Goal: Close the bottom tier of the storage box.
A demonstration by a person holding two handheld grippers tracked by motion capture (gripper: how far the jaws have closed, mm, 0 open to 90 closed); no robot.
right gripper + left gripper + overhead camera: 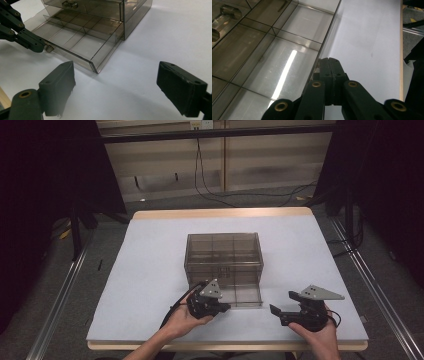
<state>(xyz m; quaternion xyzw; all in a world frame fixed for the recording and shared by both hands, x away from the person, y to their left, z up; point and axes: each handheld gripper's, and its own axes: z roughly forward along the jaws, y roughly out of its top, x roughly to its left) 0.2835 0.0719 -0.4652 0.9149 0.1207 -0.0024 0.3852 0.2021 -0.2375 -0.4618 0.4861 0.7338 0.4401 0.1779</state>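
High view: a smoky clear drawer box (223,255) stands at the middle of the white table (150,270). Its bottom drawer (240,295) is pulled out toward six o'clock, so its divided tray lies open in front of the box. The left gripper (220,307) sits at the drawer's front edge, at about seven o'clock from the box, held in the person's left hand (185,320). The right gripper (282,305) is at about five o'clock from the box, apart from the drawer, in the right hand (317,332), with its jaws standing wide.

Left gripper view: the two black jaws of the left gripper (329,62) are pressed together, tips at the front wall of the drawer (277,67). The drawer's compartments spread from nine to twelve o'clock, and bare table (367,40) runs up at one o'clock. What lies between the tips is hidden here.

Right gripper view: the right gripper (116,75) has its jaws far apart with only table (162,32) between them. The open drawer (82,40) lies at eleven o'clock, sticking out from the drawer box (135,12). At nine o'clock the left gripper (41,47) is clamped on the small clear knob (49,48) on the drawer's front. A second knob (69,4) shows on the shut drawer above.
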